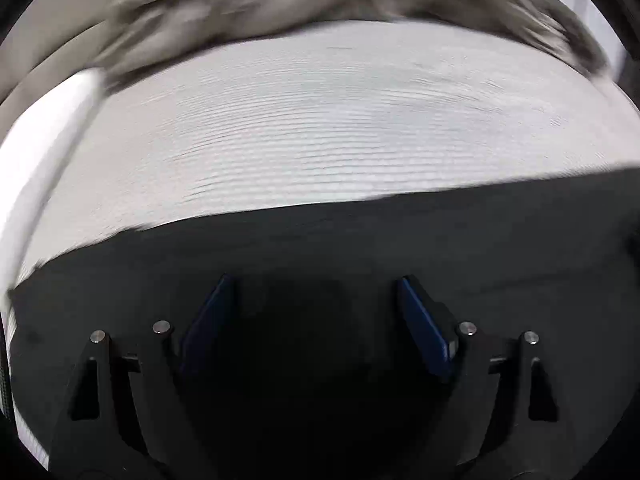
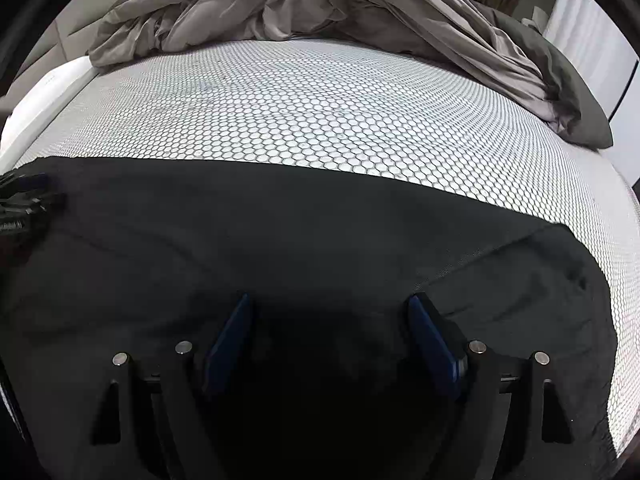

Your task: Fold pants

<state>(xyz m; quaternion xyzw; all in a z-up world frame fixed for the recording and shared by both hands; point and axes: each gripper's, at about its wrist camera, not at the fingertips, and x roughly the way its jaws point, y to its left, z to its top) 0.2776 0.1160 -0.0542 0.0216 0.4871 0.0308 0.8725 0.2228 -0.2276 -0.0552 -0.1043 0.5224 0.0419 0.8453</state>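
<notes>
Dark pants [image 2: 280, 240] lie spread flat across the near part of a bed, on a white mattress cover [image 2: 320, 120] printed with a fine honeycomb pattern, their far edge running in a nearly straight line across the right wrist view. The right gripper [image 2: 332, 308] points steeply down over the dark cloth with its two blue-padded fingers [image 2: 432, 344] standing well apart — nothing is pinched between them, and the fabric beneath shows only as a deep shadow. Off to the left edge of that view, part of the left gripper [image 2: 24, 204] appears low over the pants. The left wrist view is smeared by motion blur, yet it shows the same layout: the left gripper's [image 1: 312, 288] fingers [image 1: 420, 328] set wide, no cloth caught between the pads, the dark pants [image 1: 360, 248] filling the lower half and the pale mattress cover [image 1: 320, 120] beyond. At the head of the bed a rumpled grey-brown duvet [image 2: 320, 4] is heaped up, trailing down the right side — its darker underside turned out at the corner. A seam crosses the pants toward the right, near the right gripper's outer finger.
</notes>
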